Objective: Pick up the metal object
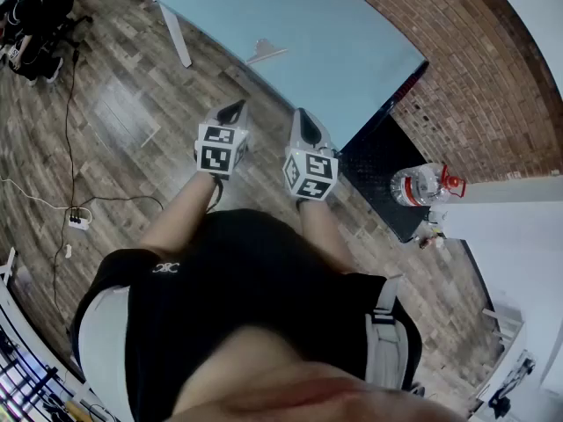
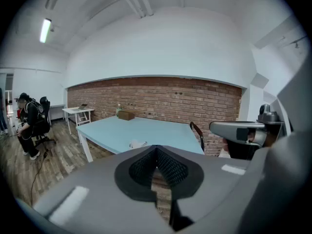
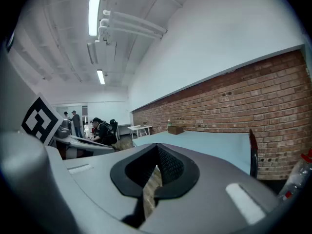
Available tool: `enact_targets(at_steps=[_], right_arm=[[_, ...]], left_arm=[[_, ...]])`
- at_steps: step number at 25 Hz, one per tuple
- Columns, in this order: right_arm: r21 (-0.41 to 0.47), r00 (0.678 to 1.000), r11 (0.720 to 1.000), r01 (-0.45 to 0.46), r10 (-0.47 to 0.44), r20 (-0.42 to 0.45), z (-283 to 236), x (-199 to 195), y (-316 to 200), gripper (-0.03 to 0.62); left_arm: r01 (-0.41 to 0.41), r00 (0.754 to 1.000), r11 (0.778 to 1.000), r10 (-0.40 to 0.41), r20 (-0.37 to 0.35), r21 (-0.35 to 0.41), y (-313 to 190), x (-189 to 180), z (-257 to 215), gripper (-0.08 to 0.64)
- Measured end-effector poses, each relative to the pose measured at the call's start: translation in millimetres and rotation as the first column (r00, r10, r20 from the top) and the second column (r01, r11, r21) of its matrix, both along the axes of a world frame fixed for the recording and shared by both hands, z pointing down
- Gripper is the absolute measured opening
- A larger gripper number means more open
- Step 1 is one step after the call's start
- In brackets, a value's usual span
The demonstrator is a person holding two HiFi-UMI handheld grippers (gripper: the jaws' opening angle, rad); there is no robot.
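Hanging off the light-blue table's (image 1: 352, 51) near edge, left gripper (image 1: 235, 110) and right gripper (image 1: 304, 120) are clenched, empty. The small silvery metal object (image 1: 264, 53) lies untouched; pickup not started.

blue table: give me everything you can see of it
Light-blue rectangular table, smooth matte top on white legs, standing level on the wood floor beside the brick wall. Top mostly bare: a small pale object lies near one edge, a brown box at the far end.

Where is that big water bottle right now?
The water bottle sits at the head view's right, beside the dark mat, near the brick wall.
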State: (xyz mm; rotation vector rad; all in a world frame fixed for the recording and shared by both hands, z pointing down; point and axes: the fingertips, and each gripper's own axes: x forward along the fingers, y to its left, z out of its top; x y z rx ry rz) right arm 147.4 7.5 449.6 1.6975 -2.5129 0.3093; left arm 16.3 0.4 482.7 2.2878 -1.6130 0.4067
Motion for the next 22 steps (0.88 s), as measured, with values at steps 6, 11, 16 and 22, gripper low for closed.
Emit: enact_targets(at_steps=[6,11,16,22], right_arm=[[0.003,1.0,1.0,-0.005,0.005,-0.01,1,-12,2,0.012],[-0.014,0.999,0.999,-0.048,0.048,-0.001,5,-15,5,0.012],[-0.026,0.996,0.996,-0.087,0.087,0.001,9,-19,3,0.014],[-0.028,0.996,0.995,-0.091,0.091,-0.017,13,-53,6,0.014]], left_arm=[[-0.007,1.0,1.0,0.007,-0.007,0.011,0,-12,1,0.0],[-0.02,1.0,1.0,0.02,-0.014,0.009,3,-17,8,0.0],[-0.032,0.999,1.0,0.032,-0.012,0.001,3,-26,10,0.002],[-0.04,0.999,0.999,0.04,-0.005,-0.001,1,-58,8,0.001]])
